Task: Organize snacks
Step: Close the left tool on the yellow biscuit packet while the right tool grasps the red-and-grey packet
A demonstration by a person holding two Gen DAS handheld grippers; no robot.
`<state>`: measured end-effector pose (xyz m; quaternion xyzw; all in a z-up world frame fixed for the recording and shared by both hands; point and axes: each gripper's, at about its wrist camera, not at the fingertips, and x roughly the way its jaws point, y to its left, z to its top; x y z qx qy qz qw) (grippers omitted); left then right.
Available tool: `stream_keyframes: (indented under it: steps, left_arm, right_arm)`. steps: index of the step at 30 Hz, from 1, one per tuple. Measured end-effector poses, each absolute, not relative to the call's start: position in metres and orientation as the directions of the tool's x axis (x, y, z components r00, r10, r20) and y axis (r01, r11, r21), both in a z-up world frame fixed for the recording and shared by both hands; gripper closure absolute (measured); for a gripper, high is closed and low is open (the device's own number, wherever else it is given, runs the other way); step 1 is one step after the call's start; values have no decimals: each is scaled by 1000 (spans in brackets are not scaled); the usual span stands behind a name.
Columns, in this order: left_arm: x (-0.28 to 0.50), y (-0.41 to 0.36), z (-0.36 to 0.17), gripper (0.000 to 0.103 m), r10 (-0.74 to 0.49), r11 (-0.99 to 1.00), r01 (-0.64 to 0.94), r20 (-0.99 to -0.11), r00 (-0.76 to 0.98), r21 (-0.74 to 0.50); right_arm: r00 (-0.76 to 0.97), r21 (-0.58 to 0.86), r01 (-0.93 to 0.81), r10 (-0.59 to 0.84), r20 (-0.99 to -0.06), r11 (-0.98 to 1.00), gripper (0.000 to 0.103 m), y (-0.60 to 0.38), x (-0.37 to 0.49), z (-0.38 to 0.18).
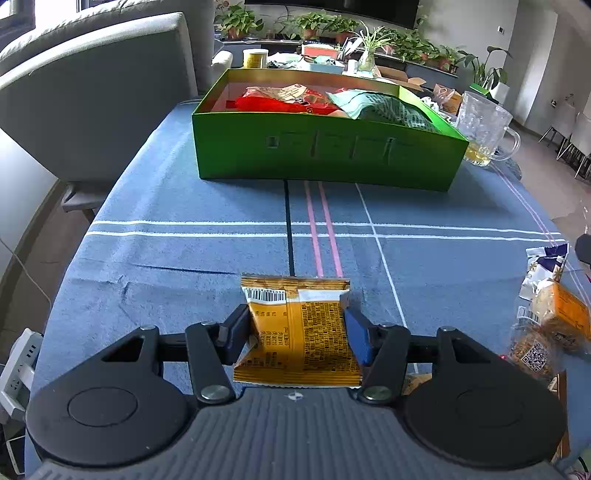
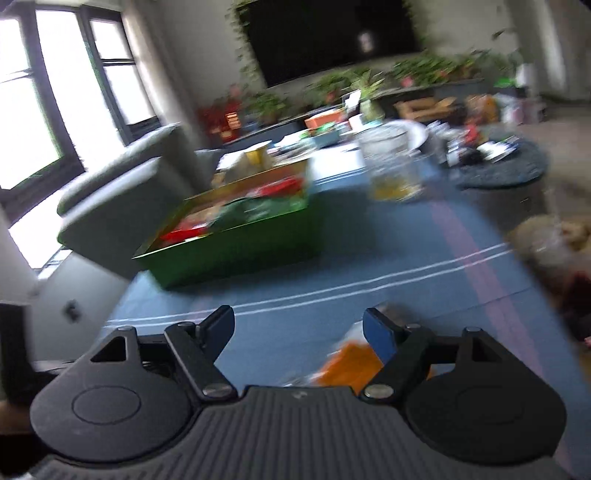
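An orange snack packet with a barcode lies on the blue striped tablecloth near the front edge. My left gripper is shut on it, one pad pressing each side. Further back stands a green box holding red packets and a green bag. The right wrist view is blurred. There my right gripper stands open above the cloth, with another orange packet lying below its right finger. The green box sits ahead to the left.
A glass mug with yellow liquid stands right of the box. More wrapped snacks lie at the table's right edge. A grey chair stands at the left. Cluttered items and potted plants fill the back.
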<state>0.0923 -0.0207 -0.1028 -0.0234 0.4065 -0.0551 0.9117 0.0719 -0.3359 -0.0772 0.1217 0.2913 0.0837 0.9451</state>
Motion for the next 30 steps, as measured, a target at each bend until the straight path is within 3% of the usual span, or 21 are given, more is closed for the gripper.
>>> stream_keyframes:
  steps: [5, 9, 19, 24, 28, 30]
  left_arm:
    - [91, -23, -103, 49, -112, 994, 87, -743, 659, -73]
    - [92, -24, -103, 39, -108, 994, 90, -751, 651, -65]
    - [90, -32, -109, 27, -67, 994, 106, -751, 657, 5]
    - [89, -32, -109, 29, -78, 993, 121, -743, 664, 4]
    - [88, -31, -108, 44, -98, 989, 147, -733, 673, 3]
    - [88, -29, -108, 46, -107, 988, 153, -731, 674, -3]
  right_arm:
    - [782, 278, -15, 185, -595, 960, 37, -346, 88, -93]
    - [750, 299, 42, 167, -640, 953, 37, -352, 105, -102]
    - [683, 307, 10, 218, -697, 952, 37, -336, 116, -114]
    - [671, 365, -78, 320, -669, 928, 45, -319, 128, -112]
    - [655, 383, -193, 409, -635, 903, 48, -297, 126, -104]
    - [653, 383, -226, 431, -622, 895, 48, -291, 123, -101]
